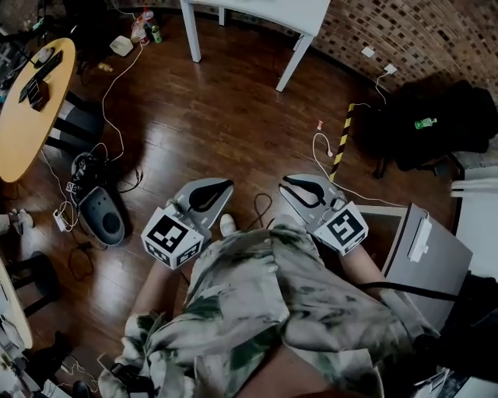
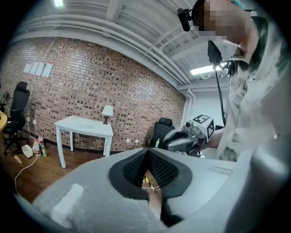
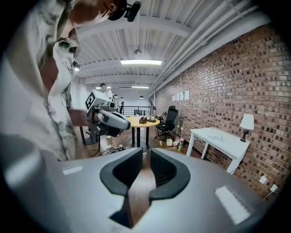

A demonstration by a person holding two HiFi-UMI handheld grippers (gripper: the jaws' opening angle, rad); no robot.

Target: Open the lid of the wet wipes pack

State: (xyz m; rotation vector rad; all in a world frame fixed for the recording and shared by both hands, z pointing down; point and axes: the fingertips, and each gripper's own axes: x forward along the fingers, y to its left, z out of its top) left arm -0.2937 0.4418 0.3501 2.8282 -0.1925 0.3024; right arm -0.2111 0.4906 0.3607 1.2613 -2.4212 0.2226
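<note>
No wet wipes pack shows in any view. In the head view both grippers are held out in front of the person's patterned shirt (image 1: pixel 264 311), above the wooden floor. My left gripper (image 1: pixel 224 186) has its dark pads meeting at the tips (image 2: pixel 148 152), shut on nothing. A narrow gap stands between the pads of my right gripper (image 1: pixel 288 183), and only floor shows through it (image 3: pixel 146 152), so it is open and holds nothing. Each gripper appears in the other's view: the right gripper (image 2: pixel 182 139) and the left gripper (image 3: pixel 111 120).
A white table (image 1: pixel 264 12) stands at the far side and a round wooden table (image 1: pixel 31 101) at the left. Cables and a grey device (image 1: pixel 105 214) lie on the floor at the left. A black chair (image 1: pixel 443 124) and a grey box (image 1: pixel 432 260) are at the right.
</note>
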